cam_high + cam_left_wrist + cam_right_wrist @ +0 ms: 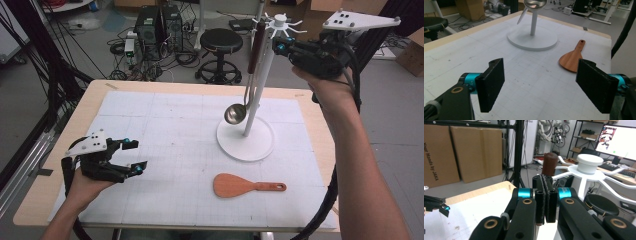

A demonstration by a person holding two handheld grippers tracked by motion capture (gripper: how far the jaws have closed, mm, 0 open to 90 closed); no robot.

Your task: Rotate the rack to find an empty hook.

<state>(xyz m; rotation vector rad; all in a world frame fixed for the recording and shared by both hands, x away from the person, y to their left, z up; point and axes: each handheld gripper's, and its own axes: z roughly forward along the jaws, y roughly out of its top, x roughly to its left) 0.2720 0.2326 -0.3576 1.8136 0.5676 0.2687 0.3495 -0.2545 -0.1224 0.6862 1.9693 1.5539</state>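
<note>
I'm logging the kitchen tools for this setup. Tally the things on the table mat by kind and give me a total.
Metal ladle with a dark handle, hanging on the stand: 1
Wooden rice paddle, lying flat on the mat: 1
White hanging stand with round base: 1
Total: 3

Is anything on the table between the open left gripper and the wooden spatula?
Nothing visible. The left gripper has its jaws open above bare mat, and the wooden spatula lies flat ahead with clear mat between them. The white stand with the hanging ladle sits farther back, off that line.
</note>
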